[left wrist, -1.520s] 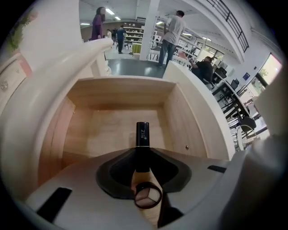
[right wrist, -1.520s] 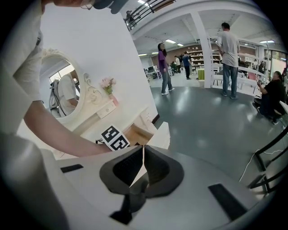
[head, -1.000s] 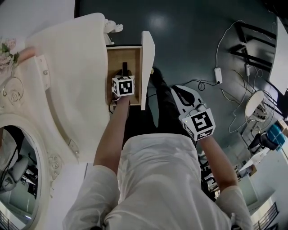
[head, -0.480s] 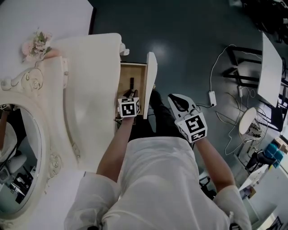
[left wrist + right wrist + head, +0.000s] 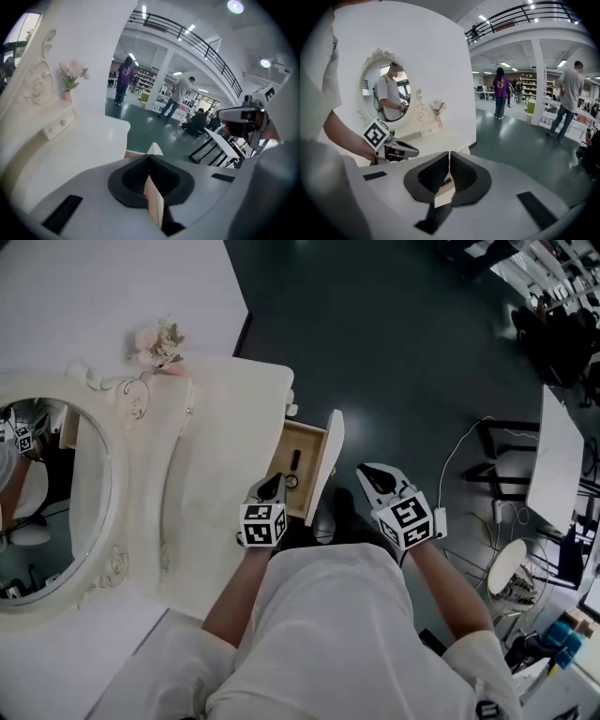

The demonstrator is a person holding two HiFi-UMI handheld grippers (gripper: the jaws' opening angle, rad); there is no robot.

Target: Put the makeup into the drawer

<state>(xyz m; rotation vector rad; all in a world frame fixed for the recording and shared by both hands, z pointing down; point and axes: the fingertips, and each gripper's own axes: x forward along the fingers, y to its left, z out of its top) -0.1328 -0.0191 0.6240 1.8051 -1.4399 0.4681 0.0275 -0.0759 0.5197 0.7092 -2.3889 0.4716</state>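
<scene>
Left claw [image 5: 271, 486] and right claw [image 5: 368, 472] are clenched, empty; the open drawer [image 5: 330, 456] holding makeup [image 5: 295, 461] lies just ahead of the left claw.

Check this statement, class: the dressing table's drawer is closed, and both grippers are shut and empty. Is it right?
Not quite. The drawer is pulled open, not closed; the head view shows it, with a dark makeup item lying inside. The rest stands: the left gripper and the right gripper are both shut and empty.
</scene>
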